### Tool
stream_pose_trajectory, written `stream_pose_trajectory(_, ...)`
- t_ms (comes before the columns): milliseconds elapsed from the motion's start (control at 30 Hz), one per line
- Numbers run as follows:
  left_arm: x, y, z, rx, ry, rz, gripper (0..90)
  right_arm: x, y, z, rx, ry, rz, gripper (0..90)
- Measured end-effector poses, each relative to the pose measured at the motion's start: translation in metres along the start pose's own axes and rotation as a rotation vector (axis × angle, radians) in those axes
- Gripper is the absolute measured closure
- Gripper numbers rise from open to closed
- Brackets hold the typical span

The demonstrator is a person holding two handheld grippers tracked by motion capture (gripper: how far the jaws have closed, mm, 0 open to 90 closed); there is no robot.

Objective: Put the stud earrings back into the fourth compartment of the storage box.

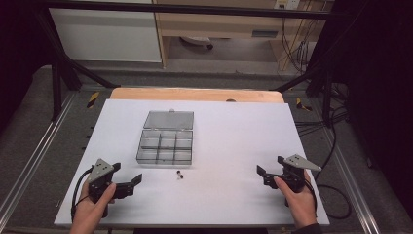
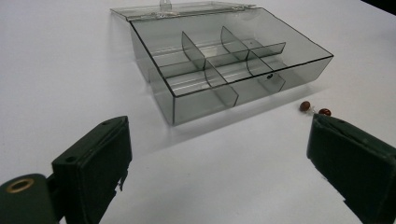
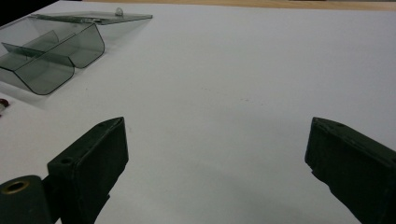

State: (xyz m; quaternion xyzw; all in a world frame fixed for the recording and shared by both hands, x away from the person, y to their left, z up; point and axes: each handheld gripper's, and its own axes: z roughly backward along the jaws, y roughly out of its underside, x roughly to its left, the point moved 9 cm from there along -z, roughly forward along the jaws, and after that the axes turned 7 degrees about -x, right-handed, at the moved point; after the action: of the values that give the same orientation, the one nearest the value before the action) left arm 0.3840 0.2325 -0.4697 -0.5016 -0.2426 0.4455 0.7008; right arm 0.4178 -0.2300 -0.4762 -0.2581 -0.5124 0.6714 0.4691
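**Grippers spread wide near the open box and two beads**

Both tools sat low over the table's near edge in the high view: the left gripper [image 1: 130, 181] near the near-left corner, the right gripper [image 1: 263, 174] near the near-right corner, each with jaws spread and holding nothing. A clear compartment box [image 1: 165, 145] stood left of the table's [image 1: 234, 146] middle, its lid laid back toward the far edge. Two small dark beads [image 1: 179, 174] lay just off the box's near edge, between the grippers but closer to the left one.

From the left gripper view, the jaws stood wide apart; the box [image 2: 224, 65] lay ahead, and the reddish beads [image 2: 314, 108] rested on the table beside its corner, just beyond the right-hand jaw.

From the right gripper view, the jaws gaped over bare table; the box [image 3: 46, 60] sat far off at upper left.
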Motion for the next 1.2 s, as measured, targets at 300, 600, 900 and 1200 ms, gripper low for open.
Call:
stream_pose_trajectory(300,0.003,0.0,0.001,-0.001,-0.004,0.007,7.2,0.008,0.001,0.0,0.015,-0.005,-0.002,7.2)
stream_pose_trajectory(600,0.003,0.002,0.0,0.011,-0.005,0.001,7.1,0.045,0.009,-0.005,0.095,-0.12,0.033,11.0)
stream_pose_trajectory(900,0.003,0.004,0.0,0.025,0.0,-0.005,7.2,0.092,0.013,-0.016,0.176,-0.211,0.093,17.4)
stream_pose_trajectory(1200,0.001,0.006,-0.001,0.038,0.012,-0.025,7.5,0.123,0.016,-0.032,0.221,-0.254,0.116,30.8)
